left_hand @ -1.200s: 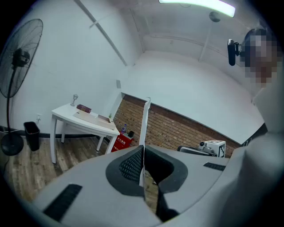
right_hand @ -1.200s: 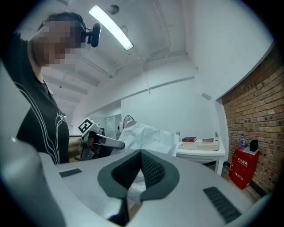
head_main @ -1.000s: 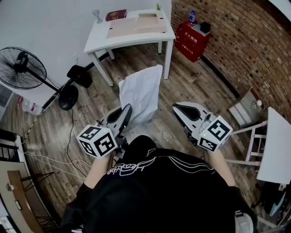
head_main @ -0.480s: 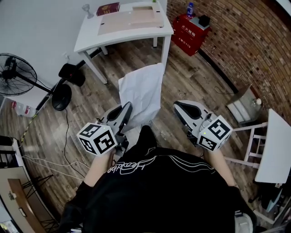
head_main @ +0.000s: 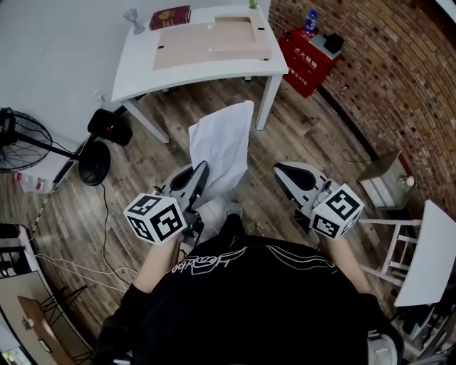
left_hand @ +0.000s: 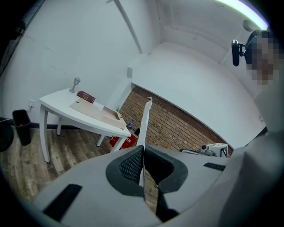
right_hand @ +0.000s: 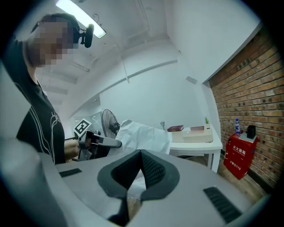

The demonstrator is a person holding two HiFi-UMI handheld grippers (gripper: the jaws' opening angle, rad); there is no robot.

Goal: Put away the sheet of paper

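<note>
The jaws of the left gripper [left_hand: 143, 153] are clamped on the lower edge of the sheet of paper [left_hand: 145, 119], which shows edge-on in the left gripper view as a thin white strip rising from between the pads. The jaws of the right gripper [right_hand: 141, 155] are pressed together with nothing between them. The sheet only shows behind them, off to the side. In the head view the left gripper [head_main: 201, 168] holds the white, slightly creased sheet of paper [head_main: 222, 142] up in the air over the wooden floor [head_main: 299, 142], between the person and the white bench [head_main: 135, 64]. The right gripper [head_main: 285, 171] hovers just beside the sheet, apart from it. On the bench lie a tan board [head_main: 210, 36] and a dark red book [head_main: 169, 16]. Farther out are a red cabinet [head_main: 308, 60] against the brick wall [head_main: 385, 78] and a black fan [head_main: 21, 139] at the left.
</note>
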